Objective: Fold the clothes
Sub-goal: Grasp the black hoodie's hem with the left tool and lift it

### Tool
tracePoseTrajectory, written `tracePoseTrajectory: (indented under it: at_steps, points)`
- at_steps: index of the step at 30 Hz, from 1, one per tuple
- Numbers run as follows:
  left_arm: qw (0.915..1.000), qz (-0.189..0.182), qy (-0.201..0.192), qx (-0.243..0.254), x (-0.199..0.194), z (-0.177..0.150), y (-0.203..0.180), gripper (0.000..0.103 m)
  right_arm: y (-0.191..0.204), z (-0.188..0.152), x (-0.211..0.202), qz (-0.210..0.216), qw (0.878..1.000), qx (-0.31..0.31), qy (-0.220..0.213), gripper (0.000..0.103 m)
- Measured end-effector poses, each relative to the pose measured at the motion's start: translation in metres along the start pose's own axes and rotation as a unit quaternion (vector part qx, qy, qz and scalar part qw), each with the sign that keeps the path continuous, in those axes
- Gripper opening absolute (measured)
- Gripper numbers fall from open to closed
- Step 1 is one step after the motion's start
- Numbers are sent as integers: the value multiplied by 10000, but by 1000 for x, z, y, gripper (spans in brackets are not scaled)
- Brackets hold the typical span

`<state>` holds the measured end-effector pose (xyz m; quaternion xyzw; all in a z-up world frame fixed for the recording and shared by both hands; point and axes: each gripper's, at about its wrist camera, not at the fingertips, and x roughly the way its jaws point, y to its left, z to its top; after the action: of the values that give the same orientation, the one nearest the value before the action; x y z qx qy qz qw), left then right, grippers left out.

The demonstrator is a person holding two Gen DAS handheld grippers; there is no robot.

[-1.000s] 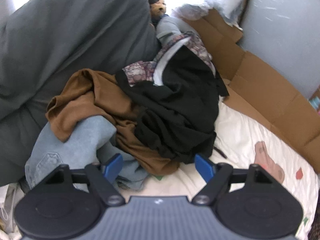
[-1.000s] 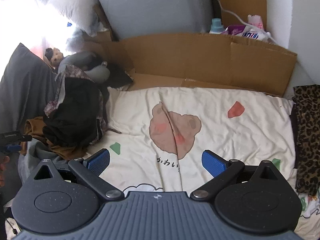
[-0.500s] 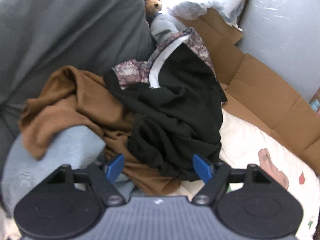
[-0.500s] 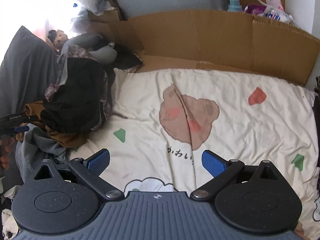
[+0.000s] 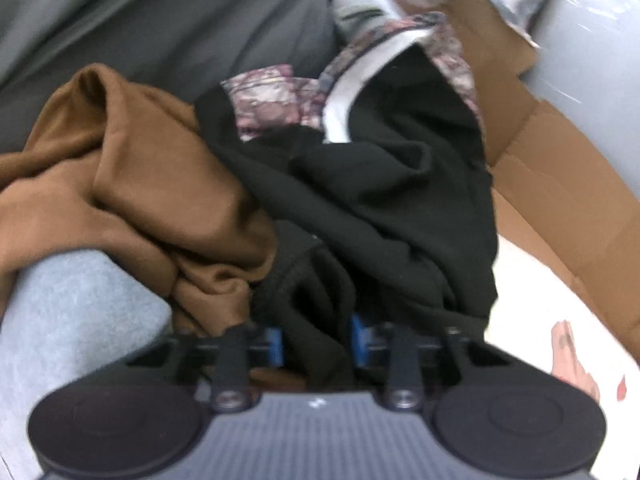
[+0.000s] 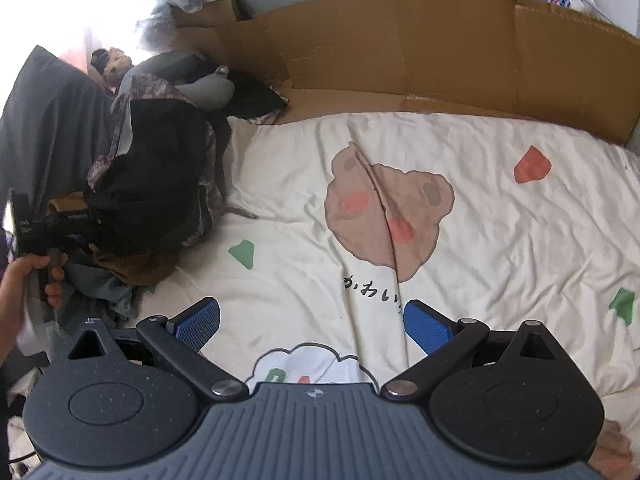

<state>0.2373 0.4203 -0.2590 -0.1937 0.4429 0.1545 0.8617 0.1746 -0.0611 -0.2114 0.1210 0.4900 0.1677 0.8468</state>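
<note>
While the left gripper (image 5: 316, 340) has just been closing, its blue fingers (image 5: 274, 344) pinch a fold of the black garment (image 5: 372, 208) (lying beside brown cloth (image 5: 132, 184)) on the bed (image 6: 500, 240). Over bare sheet, the right gripper (image 6: 312, 322) hangs spread wide, well apart from the pile.

The left-wrist view is blurred all over. A fold of the black garment (image 5: 360, 208) covers most of the left gripper (image 5: 316, 340), whose blue pads (image 5: 275, 345) only peek out beside it. The brown garment (image 5: 132, 184) runs off the frame at 9 o'clock. In the right-wrist view, the person's hand (image 6: 28, 276) is cut off at 9 o'clock
</note>
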Motion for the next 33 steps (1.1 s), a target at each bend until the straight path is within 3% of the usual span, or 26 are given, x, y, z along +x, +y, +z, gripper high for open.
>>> tracePoseTrajectory:
  at_steps: [4,12,21,28,31,33]
  points:
    - [9999,-41,47,97,-11,-3,-4,14,2,-6,5,27,10000,5,50,101]
    - [9980,-544,24,308,-55,-26,-27,11,21,-8,0,279,9996,55,1,101]
    - [9940,-955,120,522,-99,-77,-55,9,25,-10,-33,281,9994,91,-194,101]
    - [9893,-1099,600,744,-104,-124,-72,10,15,-18,-56,179,9990,161,-373,101]
    - [9864,-974,1001,863,-101,-140,-75,15,11,-23,-62,157,9989,197,-386,101]
    - [9880,-872,975,819,-110,-143,-72,16,10,-26,-64,154,9989,194,-402,101]
